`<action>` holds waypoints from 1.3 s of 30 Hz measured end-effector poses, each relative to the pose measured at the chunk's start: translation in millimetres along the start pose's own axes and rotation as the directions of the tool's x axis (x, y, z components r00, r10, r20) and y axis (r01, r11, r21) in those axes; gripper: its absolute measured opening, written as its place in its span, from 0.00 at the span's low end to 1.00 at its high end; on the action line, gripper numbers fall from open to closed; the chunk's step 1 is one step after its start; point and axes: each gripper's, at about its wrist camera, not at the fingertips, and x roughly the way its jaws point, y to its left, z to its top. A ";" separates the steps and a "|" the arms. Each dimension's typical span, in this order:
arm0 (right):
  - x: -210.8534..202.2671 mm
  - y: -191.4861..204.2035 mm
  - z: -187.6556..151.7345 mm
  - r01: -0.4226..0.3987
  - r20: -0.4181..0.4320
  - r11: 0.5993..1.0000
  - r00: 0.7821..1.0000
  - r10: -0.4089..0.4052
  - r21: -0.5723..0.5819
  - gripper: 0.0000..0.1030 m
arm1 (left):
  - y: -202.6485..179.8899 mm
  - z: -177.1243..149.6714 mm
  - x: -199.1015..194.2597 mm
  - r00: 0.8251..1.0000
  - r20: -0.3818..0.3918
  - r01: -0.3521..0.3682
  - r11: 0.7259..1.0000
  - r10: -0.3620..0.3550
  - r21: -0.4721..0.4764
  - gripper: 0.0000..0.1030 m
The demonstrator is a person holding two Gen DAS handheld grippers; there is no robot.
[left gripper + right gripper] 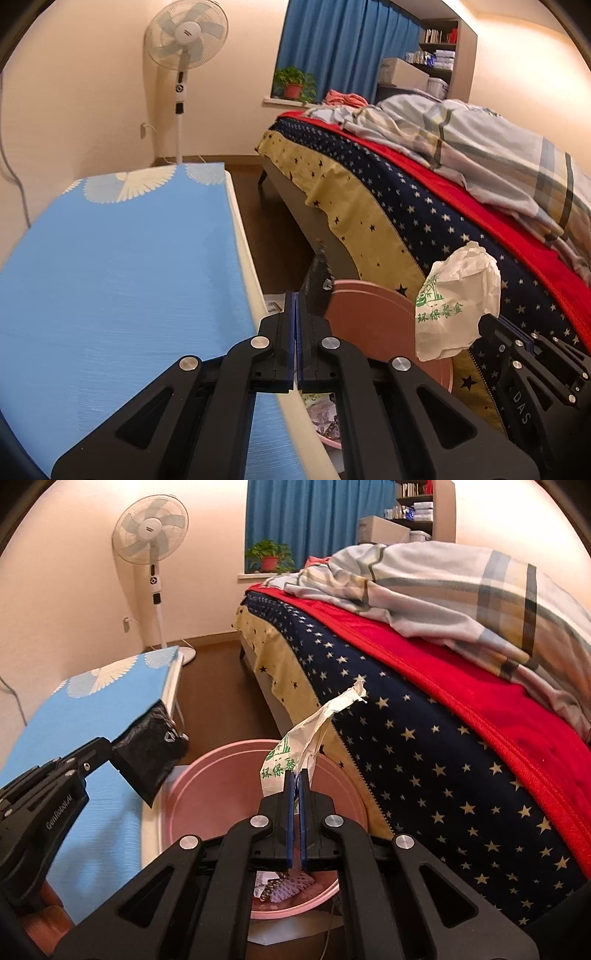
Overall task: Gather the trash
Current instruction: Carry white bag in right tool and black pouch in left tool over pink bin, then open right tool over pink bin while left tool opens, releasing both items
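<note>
Both bags over the pink bin (207,775), not dropped yet.
Left hand-held gripper (110,755) clamps black bag (151,753); right hand-held gripper (297,775) pinches white bag (295,753). Some trash already inside.

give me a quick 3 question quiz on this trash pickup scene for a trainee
1. True or false: the right gripper is shut on the white bag with green print.
2. What does the left gripper hold?
A. a plant pot
B. a black plastic bag
C. a pillow
3. Fill in: both bags hang above a ____ bin that stands between the blue-topped table and the bed.

Key
1. True
2. B
3. pink
</note>
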 end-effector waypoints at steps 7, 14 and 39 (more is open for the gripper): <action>17.9 -2.1 -8.9 0.022 -0.039 1.000 0.999 -0.021 0.005 0.02 | -3.0 -8.3 25.6 0.996 -0.072 0.044 0.999 -0.044 -0.006 0.00; 35.7 8.3 -20.3 0.015 -0.077 0.999 0.997 -0.018 -0.032 0.02 | -4.1 -19.4 49.9 0.987 -0.147 0.066 0.998 -0.068 -0.018 0.00; 55.1 2.4 -38.7 0.032 -0.171 0.999 0.985 -0.031 0.001 0.08 | 1.0 -27.9 60.5 0.976 -0.210 0.052 0.998 -0.055 -0.018 0.01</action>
